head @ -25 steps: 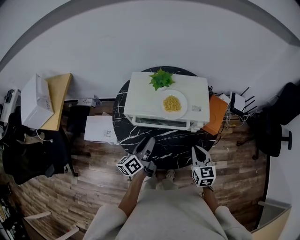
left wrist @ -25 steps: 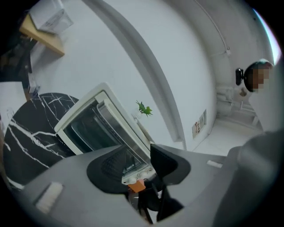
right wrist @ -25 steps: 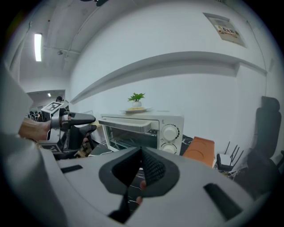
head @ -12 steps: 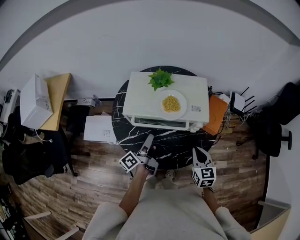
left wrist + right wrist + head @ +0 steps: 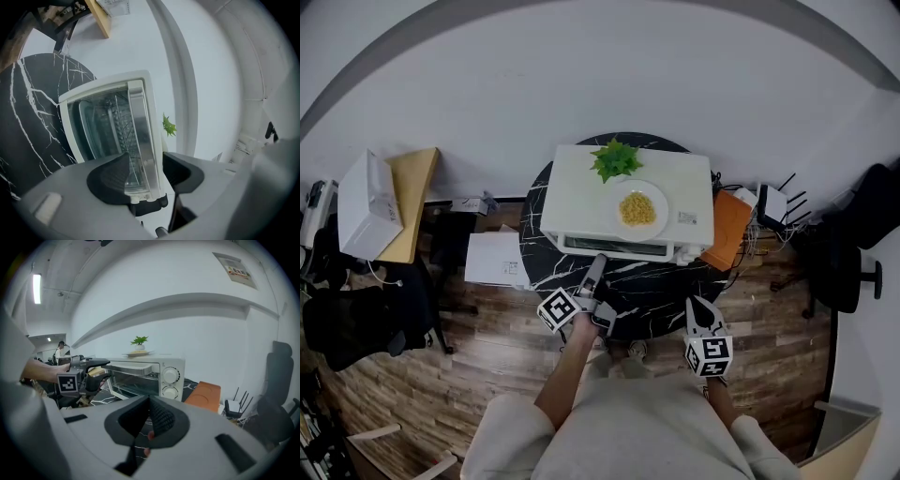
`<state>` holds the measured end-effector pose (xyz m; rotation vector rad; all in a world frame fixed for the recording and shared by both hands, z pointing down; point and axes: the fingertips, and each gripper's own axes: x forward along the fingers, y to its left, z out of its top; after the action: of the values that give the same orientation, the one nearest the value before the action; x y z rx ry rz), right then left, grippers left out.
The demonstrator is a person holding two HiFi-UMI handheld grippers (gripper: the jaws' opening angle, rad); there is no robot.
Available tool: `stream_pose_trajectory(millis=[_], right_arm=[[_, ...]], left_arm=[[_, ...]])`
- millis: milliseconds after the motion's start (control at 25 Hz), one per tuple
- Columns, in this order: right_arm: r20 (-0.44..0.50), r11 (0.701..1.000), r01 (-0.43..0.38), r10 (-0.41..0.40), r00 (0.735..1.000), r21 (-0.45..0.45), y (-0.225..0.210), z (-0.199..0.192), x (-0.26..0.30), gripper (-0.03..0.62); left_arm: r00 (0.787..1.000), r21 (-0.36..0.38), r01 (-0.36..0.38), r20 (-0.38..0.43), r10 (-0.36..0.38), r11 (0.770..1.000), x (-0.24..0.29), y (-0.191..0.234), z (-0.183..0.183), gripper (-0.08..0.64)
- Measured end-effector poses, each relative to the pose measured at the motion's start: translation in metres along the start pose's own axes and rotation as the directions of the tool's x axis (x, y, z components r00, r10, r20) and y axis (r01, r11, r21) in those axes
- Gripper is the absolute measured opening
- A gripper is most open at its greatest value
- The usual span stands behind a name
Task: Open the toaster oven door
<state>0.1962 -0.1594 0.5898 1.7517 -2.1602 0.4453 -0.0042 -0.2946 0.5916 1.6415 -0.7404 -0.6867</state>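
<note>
Left gripper (image 5: 597, 263) fingers (image 5: 110, 180) spread wide and just been opening; door handle (image 5: 139, 136) sits between them, unclamped. Door (image 5: 101, 133) right behind it, looks closed. Toaster oven (image 5: 581, 192) stands on the black marble bench (image 5: 652, 286). Right gripper (image 5: 702, 309) fingers closed, empty, at the bench's near edge, well apart from the oven.

No word or number can be read anywhere. A wall sign (image 5: 239, 272), high up in the right gripper view, carries a line of red print over smaller lines, all too small to make out. On top of the toaster oven (image 5: 581, 197), a small label (image 5: 687, 217) near its right edge shows only blurred print. Any markings by the oven's two dials (image 5: 171, 376) are too small to tell.
</note>
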Motion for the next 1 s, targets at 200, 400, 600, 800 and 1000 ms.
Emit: stream_pose_trajectory(millis=[200,400,600,800,1000], right_arm=[[-0.003,1.0,0.004,-0.004,1.0,0.002,-0.003,-0.002,-0.003,0.012],[-0.004,1.0,0.006,-0.006,1.0,0.005,-0.005,-0.002,-0.004,0.012],[-0.002,1.0,0.0,0.0,1.0,-0.006,-0.003,-0.001,-0.007,0.012],[-0.004,1.0,-0.006,0.005,1.0,-0.016,-0.001,-0.003,-0.008,0.012],[-0.002,1.0,-0.011,0.011,1.0,-0.011,0.001,-0.006,-0.011,0.012]], left_arm=[[1.0,-0.007,0.0,-0.002,0.0,1.0,0.012,0.0,0.0,0.207],[0.999,-0.003,-0.031,0.004,0.031,1.0,0.018,0.006,0.005,0.202],[0.999,-0.009,-0.034,0.017,0.035,0.999,0.02,0.004,0.008,0.138],[0.999,-0.036,-0.018,0.028,0.019,0.999,0.021,0.005,0.008,0.129],[0.999,-0.069,0.0,0.043,0.003,0.998,0.021,0.002,0.007,0.123]])
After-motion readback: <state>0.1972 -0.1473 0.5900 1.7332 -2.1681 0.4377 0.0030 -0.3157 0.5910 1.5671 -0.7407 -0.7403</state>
